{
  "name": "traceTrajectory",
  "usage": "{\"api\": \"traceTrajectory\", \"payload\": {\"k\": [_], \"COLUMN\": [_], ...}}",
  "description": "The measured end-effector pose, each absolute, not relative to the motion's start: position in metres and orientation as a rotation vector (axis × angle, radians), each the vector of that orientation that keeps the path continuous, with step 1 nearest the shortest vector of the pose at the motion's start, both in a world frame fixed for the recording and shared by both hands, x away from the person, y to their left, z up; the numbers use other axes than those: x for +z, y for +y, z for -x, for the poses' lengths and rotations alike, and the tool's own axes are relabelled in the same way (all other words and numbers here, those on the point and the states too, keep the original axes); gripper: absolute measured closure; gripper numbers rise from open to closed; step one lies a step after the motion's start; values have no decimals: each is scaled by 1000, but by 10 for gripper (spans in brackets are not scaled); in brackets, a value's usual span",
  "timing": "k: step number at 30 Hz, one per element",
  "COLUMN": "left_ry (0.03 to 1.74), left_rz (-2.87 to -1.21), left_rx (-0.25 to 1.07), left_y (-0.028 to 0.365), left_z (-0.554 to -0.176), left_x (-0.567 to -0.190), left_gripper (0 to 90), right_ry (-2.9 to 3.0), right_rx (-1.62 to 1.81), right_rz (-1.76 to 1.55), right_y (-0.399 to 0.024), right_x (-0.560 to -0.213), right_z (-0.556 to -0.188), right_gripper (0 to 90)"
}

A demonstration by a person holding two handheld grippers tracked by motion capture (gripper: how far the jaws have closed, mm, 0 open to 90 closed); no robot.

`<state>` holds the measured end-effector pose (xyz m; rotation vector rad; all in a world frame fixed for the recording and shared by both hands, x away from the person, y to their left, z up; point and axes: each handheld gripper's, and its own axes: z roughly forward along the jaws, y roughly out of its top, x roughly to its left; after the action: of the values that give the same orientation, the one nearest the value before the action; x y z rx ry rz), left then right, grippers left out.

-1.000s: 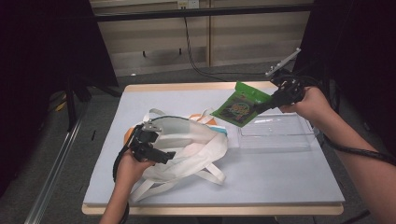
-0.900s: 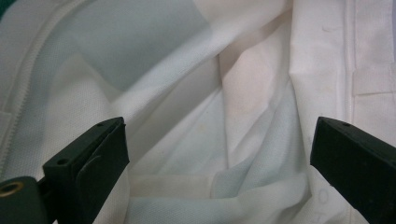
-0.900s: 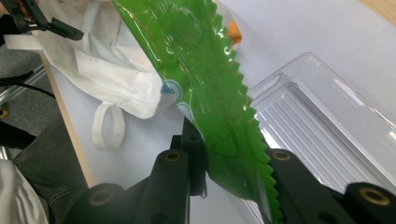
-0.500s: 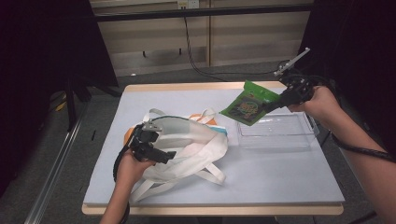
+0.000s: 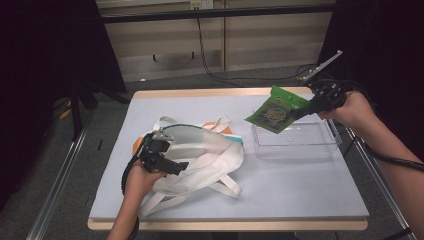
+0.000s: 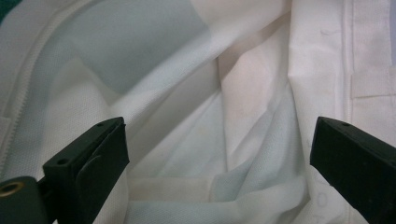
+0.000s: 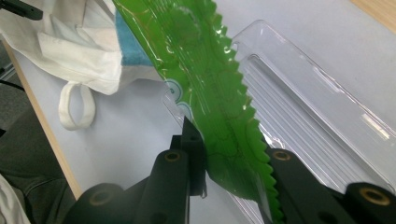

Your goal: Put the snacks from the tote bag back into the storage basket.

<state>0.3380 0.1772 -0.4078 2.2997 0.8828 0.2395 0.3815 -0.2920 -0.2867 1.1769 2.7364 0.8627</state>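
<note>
A person at a pale blue table [image 5: 300, 190] holds a green snack packet [image 5: 276, 109] aloft in the right gripper [image 5: 300, 111], above the far left corner of a clear plastic tray [image 5: 320, 145]. The right gripper view shows the jaws closed narrow on the packet's [image 7: 205, 93] lower end beside its zigzag side edge, with the tray [image 7: 327, 121] beneath and the bag's [image 7: 70, 51] strap loop beyond.

The left gripper [image 5: 176, 167] rests on a white tote bag [image 5: 210, 150] lying crumpled near the middle of the table. In the left gripper view its jaws stand wide apart, with folds of the bag's white cloth [image 6: 210, 116] between them and no pad seen pressing on the fabric.

The step in hand appears to be carrying the packet between bag and tray; which way it is headed cannot be told. To do it well, the grip near the packet's end should hold firm so the slick film does not slip, and the packet should come down flat and fully inside its destination before the jaws part. The left gripper would do best steadying the bag, keeping its mouth open and its straps clear.
</note>
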Motion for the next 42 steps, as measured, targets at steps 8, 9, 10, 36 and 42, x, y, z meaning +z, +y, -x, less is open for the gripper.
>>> {"api": "traceTrajectory", "payload": {"k": [8,9,10,36,42], "left_ry": [879,880,882,891,897], "left_rz": [-2305,-2304,-2305,-2299,-2298], "left_rx": [240,241,245,238,257], "left_y": [176,176,176,175,175], "left_z": [-338,-338,-338,-340,-341], "left_x": [-409,-409,-409,-409,-407], "left_gripper": [43,43,43,43,43], "right_ry": [2735,2735,2729,2731,2761], "right_rx": [838,837,831,727,657], "right_rz": [-1180,-1182,-1190,-1199,-1144], "right_y": [-299,-299,-300,-325,-324], "right_x": [-291,-291,-291,-310,-322], "right_z": [-380,-380,-380,-373,-373], "right_gripper": [776,776,776,772,770]}}
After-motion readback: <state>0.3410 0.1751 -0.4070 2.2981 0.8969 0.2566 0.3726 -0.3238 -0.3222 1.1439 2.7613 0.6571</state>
